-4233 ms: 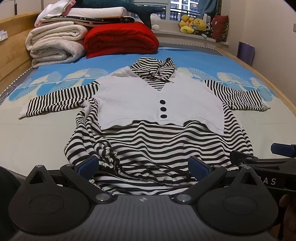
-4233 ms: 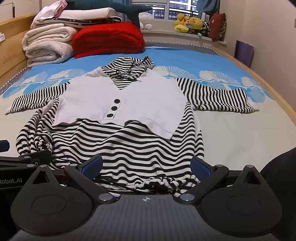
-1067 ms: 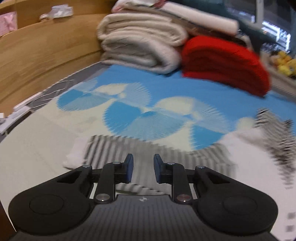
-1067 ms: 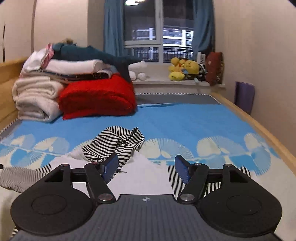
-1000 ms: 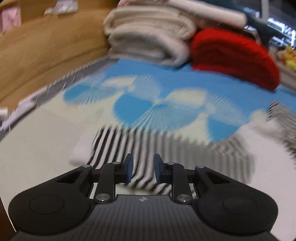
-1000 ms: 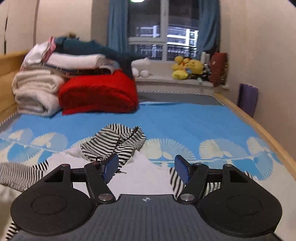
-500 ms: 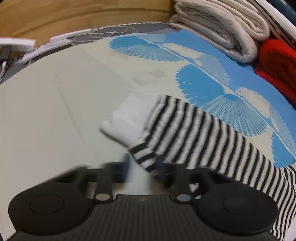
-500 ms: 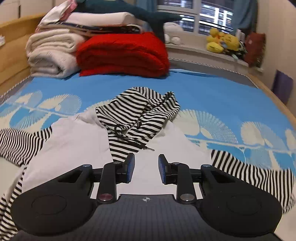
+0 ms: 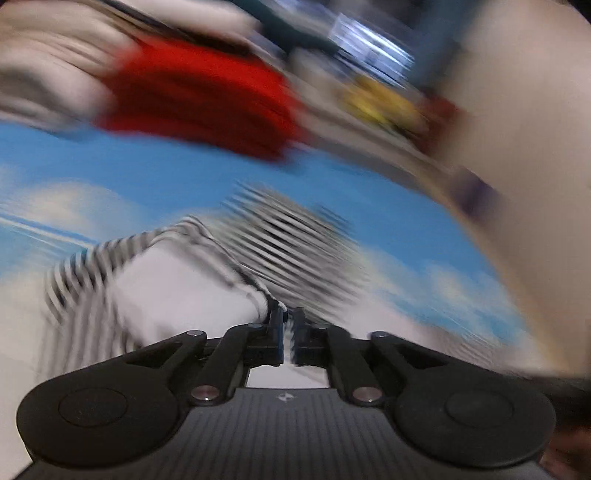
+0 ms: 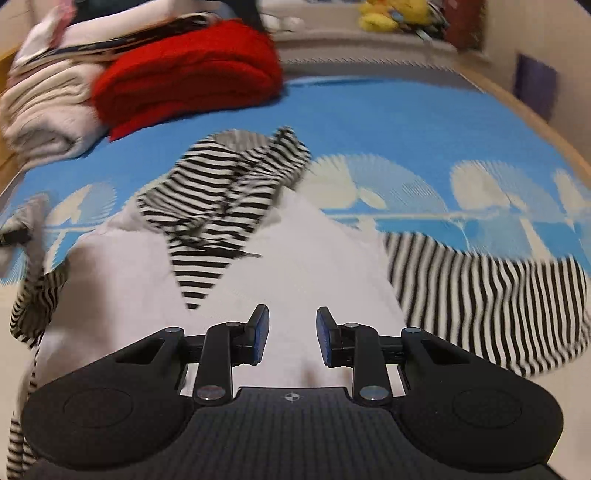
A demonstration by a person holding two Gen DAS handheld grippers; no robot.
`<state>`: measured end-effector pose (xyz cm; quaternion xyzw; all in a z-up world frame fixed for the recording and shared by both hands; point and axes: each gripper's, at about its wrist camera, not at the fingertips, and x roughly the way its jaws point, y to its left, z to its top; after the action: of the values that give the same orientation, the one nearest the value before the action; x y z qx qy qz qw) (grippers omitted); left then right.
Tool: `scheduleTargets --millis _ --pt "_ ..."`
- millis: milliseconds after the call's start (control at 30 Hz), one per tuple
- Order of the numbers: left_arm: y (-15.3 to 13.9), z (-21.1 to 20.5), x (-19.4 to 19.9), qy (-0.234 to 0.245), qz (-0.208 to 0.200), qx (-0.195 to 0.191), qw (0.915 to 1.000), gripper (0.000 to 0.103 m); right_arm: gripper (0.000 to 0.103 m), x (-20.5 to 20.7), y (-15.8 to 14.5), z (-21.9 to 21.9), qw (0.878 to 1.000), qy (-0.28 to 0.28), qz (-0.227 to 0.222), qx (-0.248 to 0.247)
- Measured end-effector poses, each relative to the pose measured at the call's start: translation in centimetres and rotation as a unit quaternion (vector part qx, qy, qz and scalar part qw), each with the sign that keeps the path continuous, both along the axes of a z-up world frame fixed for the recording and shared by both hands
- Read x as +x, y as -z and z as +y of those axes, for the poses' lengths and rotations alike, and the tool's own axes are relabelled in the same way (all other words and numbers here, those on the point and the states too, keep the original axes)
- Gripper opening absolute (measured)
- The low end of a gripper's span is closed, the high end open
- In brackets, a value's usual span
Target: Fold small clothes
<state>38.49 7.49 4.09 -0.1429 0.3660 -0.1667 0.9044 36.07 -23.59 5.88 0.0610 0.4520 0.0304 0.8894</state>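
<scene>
A black-and-white striped hooded garment with a white vest front (image 10: 314,258) lies spread on the bed. Its hood (image 10: 229,184) is crumpled at the top. The right sleeve (image 10: 480,295) lies flat. My left gripper (image 9: 289,325) pinches the end of the left sleeve (image 9: 92,269) between its tips, though its jaws are opening slightly. It carries the sleeve above the garment, near the hood (image 9: 288,243), in a heavily blurred view. My right gripper (image 10: 291,332) hovers low over the white vest front. It is open, with nothing between its fingers.
A folded red blanket (image 10: 184,77) and cream blankets (image 10: 44,110) are stacked at the head of the blue patterned bedsheet (image 10: 388,122). Plush toys (image 10: 399,14) sit on the window ledge. A wooden bed edge (image 10: 517,110) runs along the right side.
My left gripper has shut on the sleeve end and swung it up and across toward the garment's middle. My right gripper has narrowed and sunk toward the vest.
</scene>
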Motion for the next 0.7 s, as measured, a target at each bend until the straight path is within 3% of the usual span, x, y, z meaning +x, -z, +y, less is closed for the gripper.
scheduleTargets --millis 33,100,200,267,333,400,500,700 --pt "-0.2 -1.5 -0.3 0.014 -0.002 0.004 0.9999 0.014 0.030 0.2 0.3 -0.5 1.000 0.014 0.009 0.008" --pt "-0.4 -2.0 -0.6 -0.001 -0.006 0.010 0.9999 0.024 0.030 0.6 0.9 -1.6 0.998 0.042 0.027 0.031" --pt "-0.1 0.7 -0.3 -0.079 0.022 -0.002 0.9966 0.024 0.030 1.1 1.9 -2.5 0.994 0.073 0.046 0.063" --pt "-0.1 2.8 0.7 -0.132 0.044 0.035 0.9896 0.024 0.030 1.4 2.5 -2.3 0.992 0.080 0.053 0.079" --pt "0.2 4.0 0.9 -0.174 0.070 0.092 0.9779 0.024 0.030 2.0 3.2 -1.8 0.991 0.082 0.061 0.090" --pt "0.7 5.8 1.3 -0.206 0.098 0.122 0.9659 0.024 0.031 2.8 4.1 -1.3 0.989 0.084 0.066 0.097" --pt "0.7 8.2 1.3 -0.242 0.124 0.114 0.9555 0.024 0.033 4.5 6.2 -0.5 0.985 0.096 0.088 0.113" --pt "-0.5 10.9 1.5 -0.263 0.124 0.111 0.9503 0.024 0.034 6.8 10.4 0.2 0.972 0.145 0.129 0.135"
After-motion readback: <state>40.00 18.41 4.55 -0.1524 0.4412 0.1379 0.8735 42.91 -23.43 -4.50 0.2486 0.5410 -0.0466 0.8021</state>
